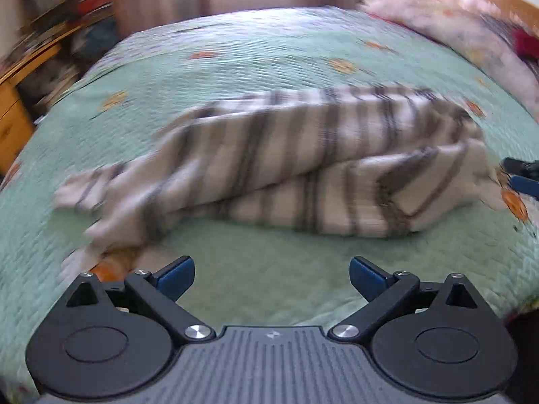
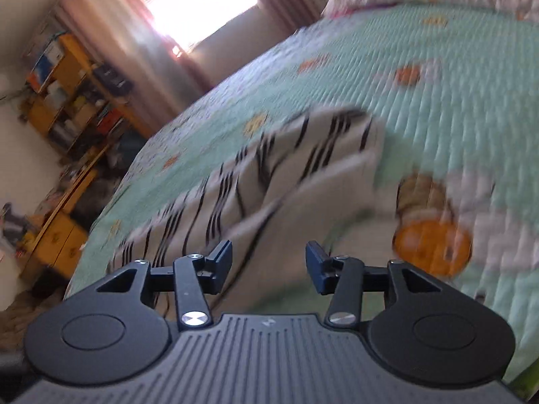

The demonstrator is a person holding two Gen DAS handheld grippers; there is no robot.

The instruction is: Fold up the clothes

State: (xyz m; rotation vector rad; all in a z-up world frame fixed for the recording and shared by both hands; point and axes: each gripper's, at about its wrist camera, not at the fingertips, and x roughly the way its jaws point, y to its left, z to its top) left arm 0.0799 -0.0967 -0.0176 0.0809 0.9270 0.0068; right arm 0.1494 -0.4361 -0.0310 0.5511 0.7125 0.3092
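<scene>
The room was a bedroom, blurred in both of my views: wooden shelves [image 1: 50, 17] crowded with things stood at the far left, curtains [image 2: 134, 54] hung beside a bright window [image 2: 198, 3], and a bed took up nearly everything else, spread with a pale green quilt [image 1: 235, 50] dotted with orange figures. A patterned pillow [image 1: 454, 30] lay at the head of the bed, off to the right. The striped garment [image 1: 286, 161], white with grey bands, lay on the quilt partly folded, one layer doubled over another, its narrower end trailing to the left. My left gripper [image 1: 272, 274] hovered just short of the garment's near edge over bare quilt; its jaws stood wide apart with nothing between them. Further right, my right gripper [image 2: 268, 262] hung low over the garment's right end, the jaws parted about halfway and holding nothing, cloth showing beneath and between them. Whether they touched the fabric I could not tell. Just right of the cloth a large orange print [image 2: 433, 245] marked the quilt
</scene>
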